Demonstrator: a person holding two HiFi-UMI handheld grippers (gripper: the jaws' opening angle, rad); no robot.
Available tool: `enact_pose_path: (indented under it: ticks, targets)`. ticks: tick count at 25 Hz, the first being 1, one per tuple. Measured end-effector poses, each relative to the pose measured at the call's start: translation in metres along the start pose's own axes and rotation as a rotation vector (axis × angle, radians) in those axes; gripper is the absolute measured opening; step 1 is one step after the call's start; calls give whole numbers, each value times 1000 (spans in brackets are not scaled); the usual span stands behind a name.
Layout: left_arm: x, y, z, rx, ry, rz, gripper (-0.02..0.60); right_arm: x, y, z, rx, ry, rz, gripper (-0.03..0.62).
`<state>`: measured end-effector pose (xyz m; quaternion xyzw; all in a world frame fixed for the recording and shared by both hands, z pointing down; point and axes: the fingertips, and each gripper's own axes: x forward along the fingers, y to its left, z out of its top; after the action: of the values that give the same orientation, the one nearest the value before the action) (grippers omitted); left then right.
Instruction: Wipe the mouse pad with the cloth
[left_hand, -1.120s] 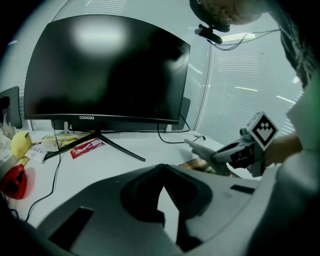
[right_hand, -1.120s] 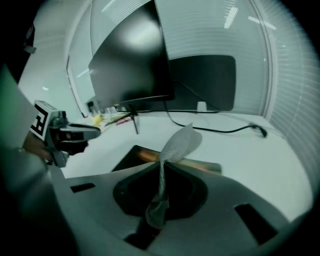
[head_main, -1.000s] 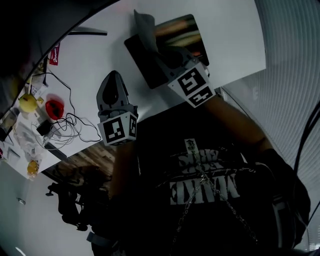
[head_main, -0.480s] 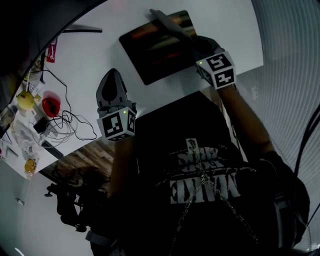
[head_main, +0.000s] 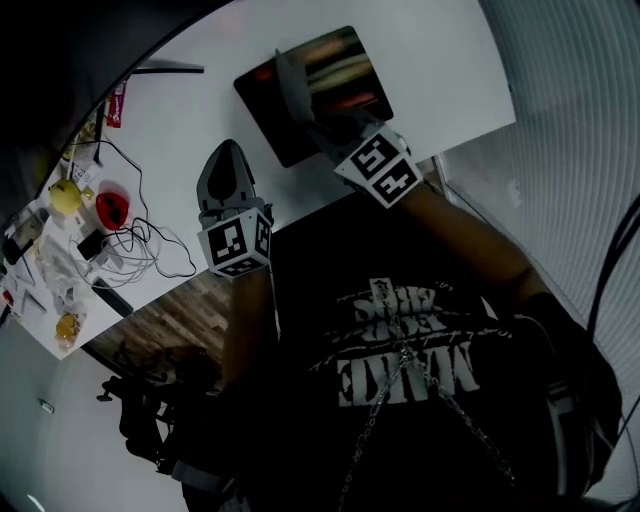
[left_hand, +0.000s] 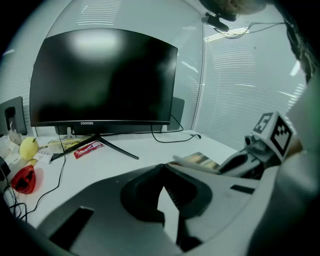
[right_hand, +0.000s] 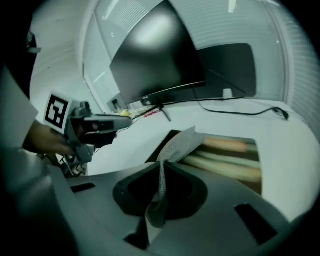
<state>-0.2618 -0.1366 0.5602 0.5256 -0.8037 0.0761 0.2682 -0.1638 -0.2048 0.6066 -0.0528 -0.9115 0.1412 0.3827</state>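
At the left of the counter (head_main: 190, 110), the left gripper (head_main: 228, 150) hovers above bare surface, jaws together on nothing, apart from the mouse pad (head_main: 345, 70). Further right, the right gripper (right_hand: 161, 164) has its jaws clamped on the cloth (right_hand: 181, 144), whose loose end lies over the pad's left end. The pad's long side stretches rightward from there, so the right hand is plainly the nearer one.

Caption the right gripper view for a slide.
Right gripper shut on a grey cloth over the mouse pad, dark monitor behind.
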Motion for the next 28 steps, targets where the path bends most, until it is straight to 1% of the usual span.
enact_pose_path:
  ticks: [2,3,4,6,8,10,14,16,18,22,23,25,26,27,28]
  targets:
    - [-5,-4,1,-18,3,1,5,21,40,-10,-62,42,86,15]
    - [-8,-7,1,-25,5,0,5,29,50,-18,-81,68,104,15]
    - [-10,-9,0,-25,8,-2,5,34,53,-26,-92,93,103,15]
    - [-14,-15,2,-15,7,-4,5,34,40,-39,-75,120,68,15]
    - [-18,-20,7,-6,-4,-7,5,19,12,-47,-18,109,18,15]
    - [-21,-24,11,3,-15,-9,5,-6,-26,-55,41,88,-54,15]
    - [-24,-34,18,6,-32,-16,5,-73,-114,-83,156,71,-252,15]
    - [-24,-42,21,11,-39,-22,5,-103,-151,-101,202,63,-337,15]
    - [-23,-51,24,19,-44,-34,5,-124,-172,-110,231,41,-381,15]
    - [-21,-68,31,33,-50,-58,5,-129,-179,-111,215,-8,-408,15]
    - [-21,-72,34,37,-52,-63,5,-128,-178,-111,219,-22,-408,15]
    - [-26,-81,43,48,-58,-73,5,-131,-169,-106,226,-48,-380,24]
    - [-29,-84,50,56,-64,-76,5,-137,-162,-100,228,-72,-359,96]
    - [-33,-88,59,66,-73,-77,5,-147,-154,-89,228,-111,-342,138]
    - [-38,-91,70,78,-84,-78,5,-160,-145,-77,224,-163,-328,141]
